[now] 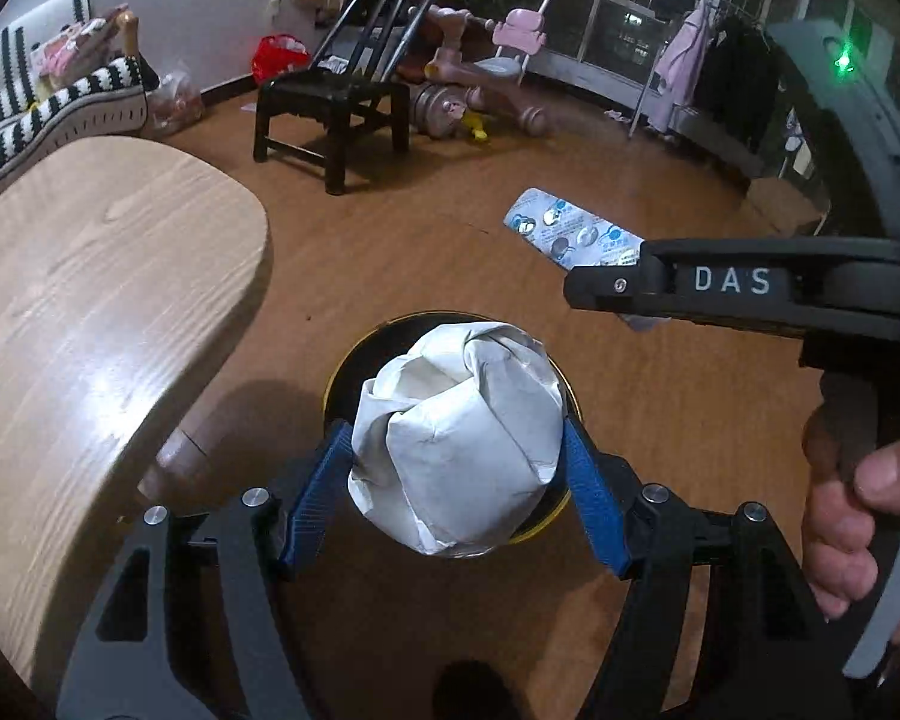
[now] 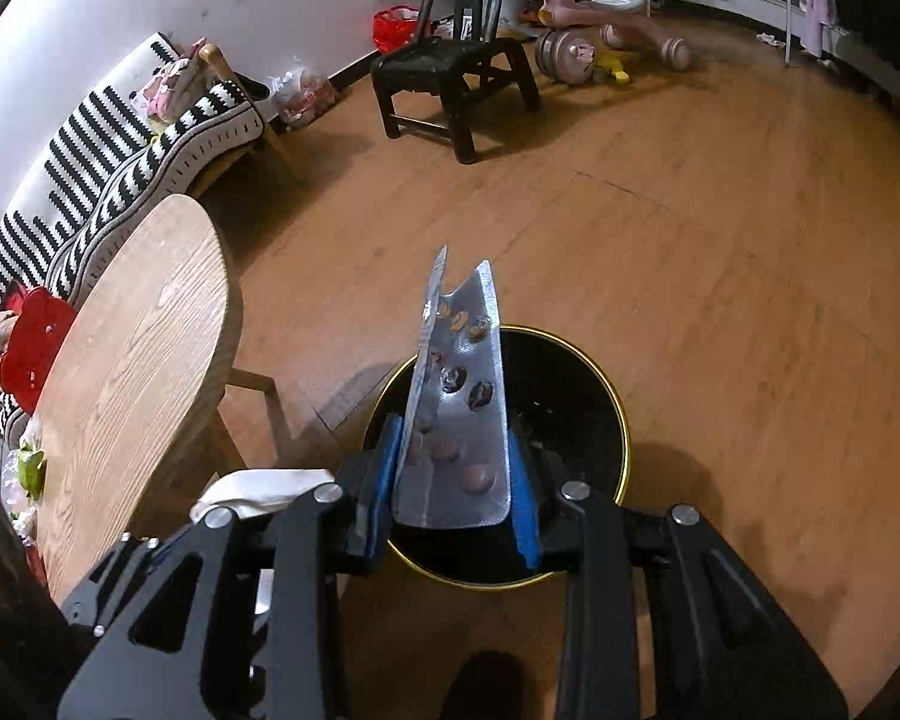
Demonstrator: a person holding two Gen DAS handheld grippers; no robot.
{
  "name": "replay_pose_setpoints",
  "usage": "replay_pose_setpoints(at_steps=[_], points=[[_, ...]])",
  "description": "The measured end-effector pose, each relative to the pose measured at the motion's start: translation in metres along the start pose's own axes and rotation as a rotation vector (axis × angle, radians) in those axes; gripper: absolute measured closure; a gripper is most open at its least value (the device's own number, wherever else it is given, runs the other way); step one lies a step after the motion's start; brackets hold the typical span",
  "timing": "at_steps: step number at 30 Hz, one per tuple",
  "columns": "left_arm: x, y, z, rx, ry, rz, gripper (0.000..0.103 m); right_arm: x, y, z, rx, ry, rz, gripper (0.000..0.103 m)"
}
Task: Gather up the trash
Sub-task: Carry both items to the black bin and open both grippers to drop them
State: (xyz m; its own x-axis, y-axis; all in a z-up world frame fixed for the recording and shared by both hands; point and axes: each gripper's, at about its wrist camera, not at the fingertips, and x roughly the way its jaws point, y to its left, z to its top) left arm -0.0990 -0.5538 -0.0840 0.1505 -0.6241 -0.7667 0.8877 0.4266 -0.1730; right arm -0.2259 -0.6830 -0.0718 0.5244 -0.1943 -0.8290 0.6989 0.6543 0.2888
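Risk: my left claw holds a paper wad, my right claw pinches blister packs; early release misses the bin.

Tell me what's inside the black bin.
The black bin looks dark inside, perhaps with small scraps. The blister pack and right gripper hide much of its interior.

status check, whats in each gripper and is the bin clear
Left gripper shut on crumpled paper ball, over the bin. Right gripper shut on blister pack, also above bin. Nothing blocking the opening.
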Motion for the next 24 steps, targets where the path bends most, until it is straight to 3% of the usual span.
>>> replay_pose_setpoints(at_steps=[7,9,12,13,14,16,24], points=[[0.016,0.006,0.007,-0.011,0.015,0.009,0.034,0.004,0.008,0.002,-0.003,0.000,-0.010,0.069],[0.017,0.005,0.009,0.008,-0.005,0.042,0.034,0.006,0.008,0.003,0.007,0.002,-0.012,0.069],[0.023,0.005,0.010,0.012,0.011,0.023,0.032,0.009,0.007,0.004,0.020,0.004,-0.023,0.069],[0.026,0.005,0.010,0.014,0.021,0.013,0.031,0.009,0.005,0.004,0.027,0.002,-0.030,0.065],[0.027,0.005,0.009,0.011,0.020,0.014,0.027,0.008,0.004,0.005,0.034,-0.003,-0.031,0.053],[0.026,0.008,0.010,0.003,0.014,0.014,0.018,0.005,0.002,0.005,0.044,-0.021,-0.027,0.040],[0.007,0.013,0.011,-0.020,-0.006,0.007,0.011,-0.011,0.016,0.006,0.027,-0.045,0.006,0.035]])
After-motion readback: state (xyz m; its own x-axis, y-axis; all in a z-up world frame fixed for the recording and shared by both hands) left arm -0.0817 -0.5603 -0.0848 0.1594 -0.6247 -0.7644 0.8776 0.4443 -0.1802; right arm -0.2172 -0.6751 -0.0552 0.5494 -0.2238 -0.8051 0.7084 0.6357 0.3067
